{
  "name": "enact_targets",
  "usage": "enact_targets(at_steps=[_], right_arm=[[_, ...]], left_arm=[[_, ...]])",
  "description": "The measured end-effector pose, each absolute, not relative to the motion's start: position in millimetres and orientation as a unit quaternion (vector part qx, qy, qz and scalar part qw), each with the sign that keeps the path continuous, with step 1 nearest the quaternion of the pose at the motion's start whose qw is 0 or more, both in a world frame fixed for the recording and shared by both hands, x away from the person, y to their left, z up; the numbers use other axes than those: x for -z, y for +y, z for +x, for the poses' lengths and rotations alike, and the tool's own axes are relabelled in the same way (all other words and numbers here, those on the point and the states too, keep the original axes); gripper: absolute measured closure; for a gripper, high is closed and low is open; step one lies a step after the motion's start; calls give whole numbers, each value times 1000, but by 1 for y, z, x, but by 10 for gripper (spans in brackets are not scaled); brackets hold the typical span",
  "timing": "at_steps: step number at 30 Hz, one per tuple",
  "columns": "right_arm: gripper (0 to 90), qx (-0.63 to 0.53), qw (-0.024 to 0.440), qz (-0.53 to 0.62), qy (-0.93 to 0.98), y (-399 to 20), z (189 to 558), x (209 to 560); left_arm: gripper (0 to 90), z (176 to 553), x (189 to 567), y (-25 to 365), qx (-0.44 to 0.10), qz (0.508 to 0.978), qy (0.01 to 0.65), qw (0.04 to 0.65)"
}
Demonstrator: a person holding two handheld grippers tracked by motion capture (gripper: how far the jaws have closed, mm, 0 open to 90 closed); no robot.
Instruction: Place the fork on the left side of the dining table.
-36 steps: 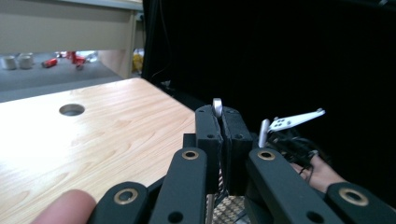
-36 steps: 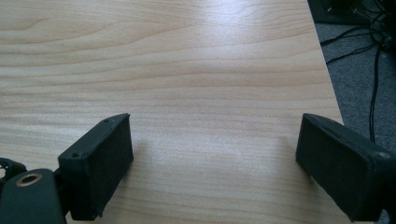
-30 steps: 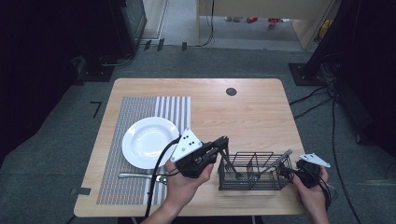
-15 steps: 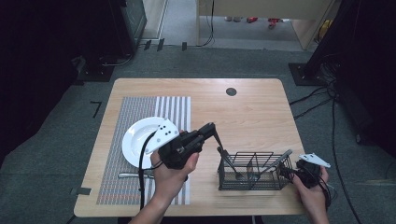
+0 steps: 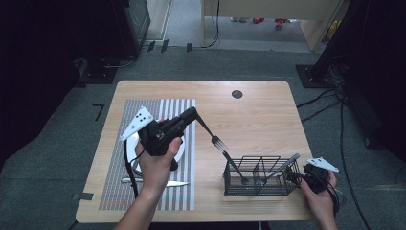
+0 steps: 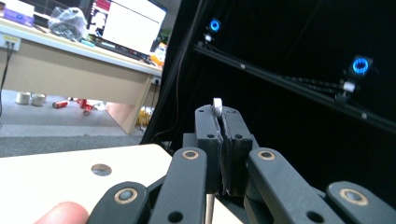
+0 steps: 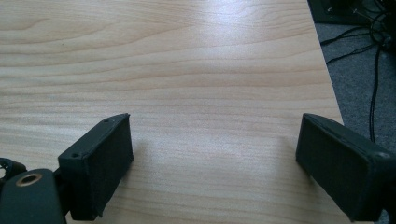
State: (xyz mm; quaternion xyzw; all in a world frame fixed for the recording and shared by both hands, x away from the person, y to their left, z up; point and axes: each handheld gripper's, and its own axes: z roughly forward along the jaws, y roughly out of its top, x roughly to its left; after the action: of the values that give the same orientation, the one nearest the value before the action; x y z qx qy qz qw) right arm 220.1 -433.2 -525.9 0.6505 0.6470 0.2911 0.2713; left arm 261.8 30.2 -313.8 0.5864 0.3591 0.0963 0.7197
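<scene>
The left tool [image 5: 195, 115] is pinched on the handle end of a fork [image 5: 213, 136]. In the left gripper view a sliver of bright metal stands up between its pressed-together jaws [image 6: 217, 106], so the grip sits right at the end of the handle.

The fork hangs in the air over the middle of the surface [image 5: 258, 110]. Its long axis slopes down and toward the right front corner, tines lowest. The tines hang just above and to the left of the wire cutlery basket [image 5: 261, 177], which sits by the front edge near that corner. Another piece of cutlery leans inside the basket at much the same slant, but I cannot make out whether it is a spoon or a second fork.

The fork lies on the plate side of the basket. The white plate [image 5: 178, 152] and the knife [image 5: 158, 182] rest on the striped placemat [image 5: 163, 108] toward the left front, under and behind the left hand [image 5: 155, 165]. So a place setting looks nearer to the left arm than to the right.

The right tool [image 5: 306, 176] rests at the basket's right end. In the right gripper view its jaws are spread wide over bare wood and hold nothing.
</scene>
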Motion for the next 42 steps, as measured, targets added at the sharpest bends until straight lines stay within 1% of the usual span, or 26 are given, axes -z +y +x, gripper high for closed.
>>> enact_targets(at_steps=[9, 16, 24, 28, 33, 36, 42], right_arm=[[108, -291, 271, 651, 647, -433, 220, 526], [108, -291, 271, 651, 647, -433, 220, 526], [108, -290, 271, 651, 647, -433, 220, 526], [108, -291, 271, 651, 647, -433, 220, 526], [108, -291, 271, 651, 647, -433, 220, 526], [108, -291, 271, 651, 647, -433, 220, 526], [108, -291, 271, 650, 647, -433, 220, 526]], left_arm=[[889, 291, 333, 53, -82, 552, 391, 732], [889, 308, 346, 70, -101, 543, 420, 720], [889, 337, 371, 95, -114, 512, 472, 709], [889, 355, 388, 107, -99, 501, 486, 709], [888, 370, 411, 115, -105, 478, 510, 708], [887, 378, 422, 122, -83, 458, 530, 709], [883, 390, 437, 136, -62, 416, 550, 722]])
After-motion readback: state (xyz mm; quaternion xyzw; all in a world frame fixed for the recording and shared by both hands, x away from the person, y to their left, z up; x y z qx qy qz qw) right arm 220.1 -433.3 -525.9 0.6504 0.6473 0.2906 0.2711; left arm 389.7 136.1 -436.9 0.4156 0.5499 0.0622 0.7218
